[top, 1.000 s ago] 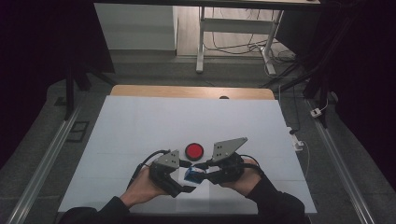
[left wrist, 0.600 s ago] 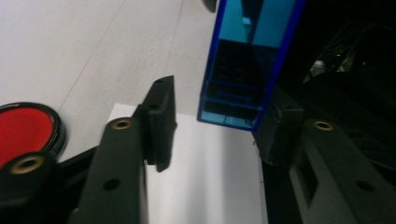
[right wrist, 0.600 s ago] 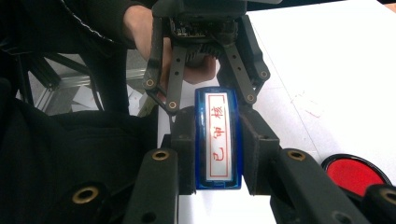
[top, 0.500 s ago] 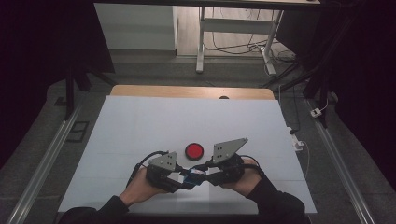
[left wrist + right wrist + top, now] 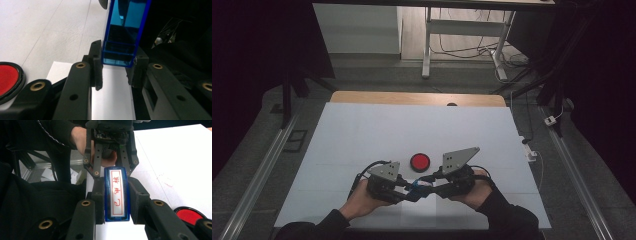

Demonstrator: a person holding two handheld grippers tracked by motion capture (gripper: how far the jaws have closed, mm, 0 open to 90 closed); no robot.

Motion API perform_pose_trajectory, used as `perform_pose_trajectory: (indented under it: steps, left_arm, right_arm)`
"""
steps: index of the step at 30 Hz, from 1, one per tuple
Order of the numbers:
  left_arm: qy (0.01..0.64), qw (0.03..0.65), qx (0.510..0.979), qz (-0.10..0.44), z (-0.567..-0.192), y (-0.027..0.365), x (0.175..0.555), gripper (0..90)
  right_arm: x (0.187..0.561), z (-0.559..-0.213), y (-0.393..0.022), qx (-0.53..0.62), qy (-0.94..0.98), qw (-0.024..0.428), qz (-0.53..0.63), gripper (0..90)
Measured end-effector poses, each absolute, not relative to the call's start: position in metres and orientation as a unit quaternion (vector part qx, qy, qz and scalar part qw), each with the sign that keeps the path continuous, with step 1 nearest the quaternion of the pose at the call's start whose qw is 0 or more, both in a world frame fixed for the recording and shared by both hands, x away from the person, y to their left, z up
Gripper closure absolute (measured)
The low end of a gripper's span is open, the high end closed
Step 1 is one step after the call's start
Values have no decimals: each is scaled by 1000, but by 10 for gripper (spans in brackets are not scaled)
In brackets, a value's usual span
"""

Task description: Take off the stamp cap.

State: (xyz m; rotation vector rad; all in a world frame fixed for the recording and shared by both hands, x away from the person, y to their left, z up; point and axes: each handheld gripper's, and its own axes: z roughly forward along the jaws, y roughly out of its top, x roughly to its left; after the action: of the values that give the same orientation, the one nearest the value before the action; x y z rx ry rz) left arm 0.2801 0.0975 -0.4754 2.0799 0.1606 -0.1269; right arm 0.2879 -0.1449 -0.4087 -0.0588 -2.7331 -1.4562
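both grippers have the blue stamp (image 5: 117, 195) pinched between them, just above the white table (image 5: 362, 135). the right gripper (image 5: 117, 200) is clamped on the labelled end (red characters on white), while the left gripper (image 5: 117, 66) has just closed its jaws onto the other end. the red ink pad (image 5: 419, 162) sits just beyond both.
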Motion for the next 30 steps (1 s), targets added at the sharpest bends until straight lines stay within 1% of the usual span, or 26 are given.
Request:
perform_pose_trajectory:
  steps: [4,8,14,15,17,25,30]
  left_arm:
    - [77,501,860,-64,-475,98,282,691]
    - [87,500,859,-75,-475,99,283,692]
    - [109,497,857,-85,-475,101,286,694]
    - [113,492,859,-82,-476,102,287,694]
    - [112,484,865,-73,-477,103,286,694]
    - [131,457,879,-35,-475,103,281,690]
    - [149,451,880,-24,-474,109,278,689]
  right_arm:
    - [288,-409,-146,-16,-881,20,-473,697]
    - [286,-408,-145,-13,-880,7,-475,699]
    - [282,-407,-145,-1,-878,-25,-479,701]
    - [282,-406,-145,-2,-875,-30,-483,701]
    - [283,-404,-148,-7,-873,-22,-487,701]
    - [288,-407,-149,-29,-876,-29,-481,700]
    - [289,-407,-151,-38,-874,-35,-483,699]
